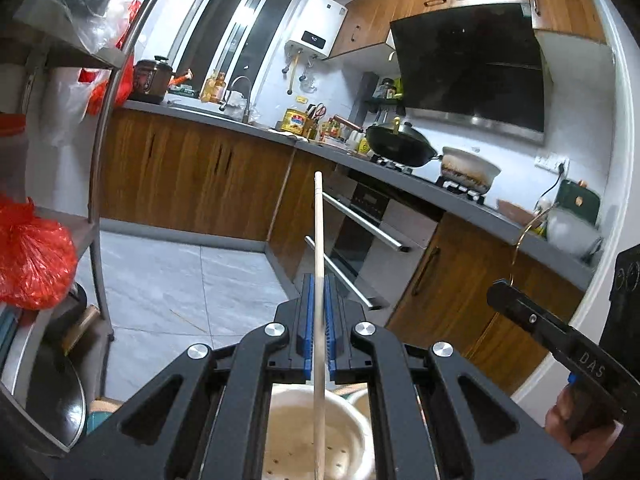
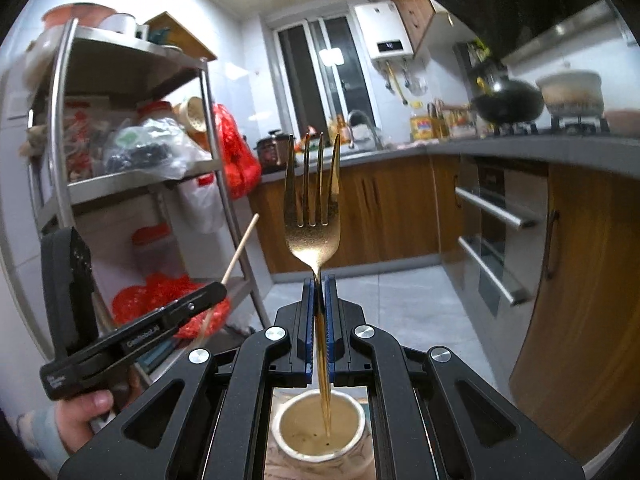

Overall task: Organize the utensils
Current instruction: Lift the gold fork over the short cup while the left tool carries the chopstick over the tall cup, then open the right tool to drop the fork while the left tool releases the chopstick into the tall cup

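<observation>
Left gripper [image 1: 319, 280] found clamped on a pale wooden chopstick [image 1: 318, 240], held upright, lower end over a white perforated holder [image 1: 348, 436] below. Right gripper [image 2: 319, 280] found clamped on the handle of a gold fork [image 2: 314, 208], tines up, handle tip hanging inside a white ceramic cup [image 2: 356, 436]. Both raised above the kitchen floor [image 1: 168, 276], near each other. Noted beyond: wooden cabinets [image 1: 192, 176], steel shelving rack [image 2: 132, 184].

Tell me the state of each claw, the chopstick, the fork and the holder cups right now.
Left claw: shut on chopstick.
Right claw: shut on fork.
Chopstick: held, end over the perforated cup.
Fork: held, tines up, handle end in the cup's mouth.
Perforated cup: upright.
Cup: upright.
</observation>
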